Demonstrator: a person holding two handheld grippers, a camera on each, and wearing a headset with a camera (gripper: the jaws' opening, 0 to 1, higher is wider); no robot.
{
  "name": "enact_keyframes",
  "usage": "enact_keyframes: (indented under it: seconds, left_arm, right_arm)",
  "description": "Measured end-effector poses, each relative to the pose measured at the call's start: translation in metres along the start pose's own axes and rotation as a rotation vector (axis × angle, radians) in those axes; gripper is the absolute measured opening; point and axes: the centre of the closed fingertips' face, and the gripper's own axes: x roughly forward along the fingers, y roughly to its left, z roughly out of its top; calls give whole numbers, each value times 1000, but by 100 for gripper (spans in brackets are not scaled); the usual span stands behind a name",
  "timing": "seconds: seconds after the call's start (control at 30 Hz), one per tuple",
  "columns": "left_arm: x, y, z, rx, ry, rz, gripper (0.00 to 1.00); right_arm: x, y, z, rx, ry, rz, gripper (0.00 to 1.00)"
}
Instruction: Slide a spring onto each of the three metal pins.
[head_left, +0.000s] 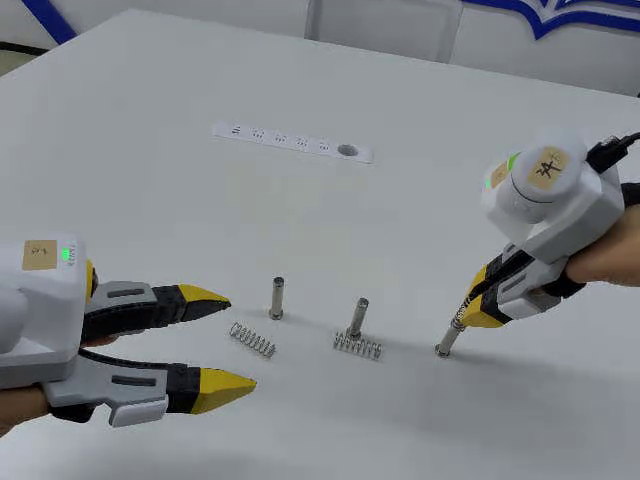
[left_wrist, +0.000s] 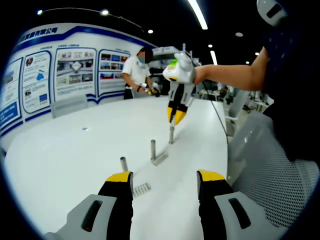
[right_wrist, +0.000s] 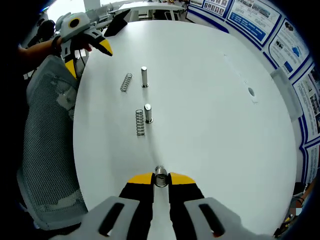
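free: far table | blocked: left pin, middle pin | gap between: seemingly passable

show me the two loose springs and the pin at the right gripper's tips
left spring (head_left: 252, 340), head view, middle of its coil
middle spring (head_left: 357, 346), head view, middle of its coil
right pin (head_left: 447, 340), head view, lower shaft near its base

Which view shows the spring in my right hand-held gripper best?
Right gripper view: the small coiled metal spring sits close-up, clamped between the jaws. Head view shows it side-on; left gripper view, distant and tiny.
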Motion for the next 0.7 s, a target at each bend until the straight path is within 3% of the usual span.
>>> enact_keyframes:
  seconds: [0.7]
  left_arm:
    - [1, 0, -2, 2, 9, -3, 52]
  right_arm:
    - [45, -3, -17, 34, 48, -6, 12]
